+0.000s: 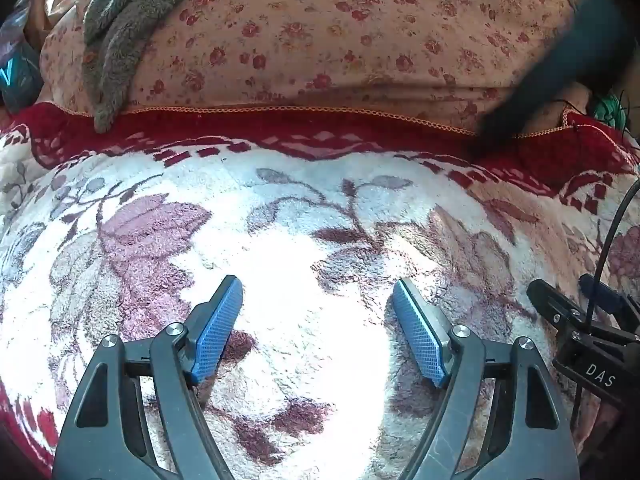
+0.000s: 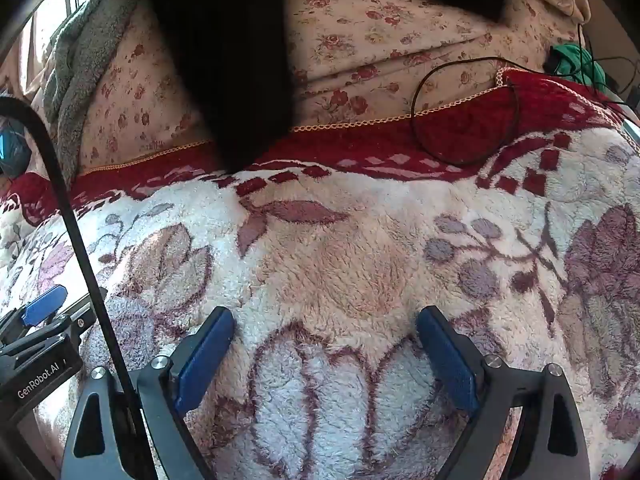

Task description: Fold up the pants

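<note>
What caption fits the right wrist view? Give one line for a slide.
Open right gripper above white fleece blanket with purple flowers; dark pants draped over pink rose-print quilt beyond.

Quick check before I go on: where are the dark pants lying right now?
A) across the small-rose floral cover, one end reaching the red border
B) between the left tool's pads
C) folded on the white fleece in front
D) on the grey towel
A: the dark pants lie across the floral cover, one end reaching the red border; both tools are open over the fleece blanket.
</note>
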A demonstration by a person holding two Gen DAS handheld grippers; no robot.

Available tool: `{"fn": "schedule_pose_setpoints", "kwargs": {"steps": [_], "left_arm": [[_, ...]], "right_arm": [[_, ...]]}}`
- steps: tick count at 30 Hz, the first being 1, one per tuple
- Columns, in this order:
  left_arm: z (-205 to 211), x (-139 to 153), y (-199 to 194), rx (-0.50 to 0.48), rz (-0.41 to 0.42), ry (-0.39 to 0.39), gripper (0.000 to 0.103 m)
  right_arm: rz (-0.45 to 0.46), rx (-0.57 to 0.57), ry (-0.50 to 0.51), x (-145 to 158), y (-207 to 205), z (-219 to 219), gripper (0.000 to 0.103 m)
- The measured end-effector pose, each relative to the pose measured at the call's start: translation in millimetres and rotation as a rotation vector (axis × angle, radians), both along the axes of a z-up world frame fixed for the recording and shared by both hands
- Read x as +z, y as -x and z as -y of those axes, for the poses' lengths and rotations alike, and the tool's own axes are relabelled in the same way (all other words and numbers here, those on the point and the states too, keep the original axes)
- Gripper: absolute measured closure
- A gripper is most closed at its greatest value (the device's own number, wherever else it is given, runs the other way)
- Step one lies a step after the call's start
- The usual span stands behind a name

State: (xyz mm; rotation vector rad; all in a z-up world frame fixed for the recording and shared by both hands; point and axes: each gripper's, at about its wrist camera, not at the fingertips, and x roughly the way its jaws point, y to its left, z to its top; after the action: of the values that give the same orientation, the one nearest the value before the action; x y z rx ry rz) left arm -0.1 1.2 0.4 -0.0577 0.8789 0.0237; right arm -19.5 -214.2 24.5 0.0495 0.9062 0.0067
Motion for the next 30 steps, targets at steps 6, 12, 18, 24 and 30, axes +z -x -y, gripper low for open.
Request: {"fn": "schedule_pose_setpoints", "kwargs": {"steps": [6,12,18,24,30], "left_arm": [[-2.5,1.5,0.1,0.0,0.0,0.0,0.025],[-1.8,0.6,2.2,-0.001,0.001,-0.002,0.025],[0.5,-0.7,1.2,-0.001,0.0,0.0,0.025],[1.1,-0.8,3.0,-0.001,0.0,0.001,0.025],[0.9,-0.4,2.9,-0.001,0.0,0.001,0.025]], "right_arm": [[0.0,0.0,0.0,0.0,0.0,0.0,0.011],[0.0,0.0,0.0,0.0,0.0,0.0,0.011],[-0.001,0.001,0.003,0.1,-0.4,-0.4,0.01],[-0.002,0.001,0.003,-0.6,-2.9,-2.7,0.01],[-0.001,0.001,0.003,-0.7,-3.3,-2.9,0.01]]}}
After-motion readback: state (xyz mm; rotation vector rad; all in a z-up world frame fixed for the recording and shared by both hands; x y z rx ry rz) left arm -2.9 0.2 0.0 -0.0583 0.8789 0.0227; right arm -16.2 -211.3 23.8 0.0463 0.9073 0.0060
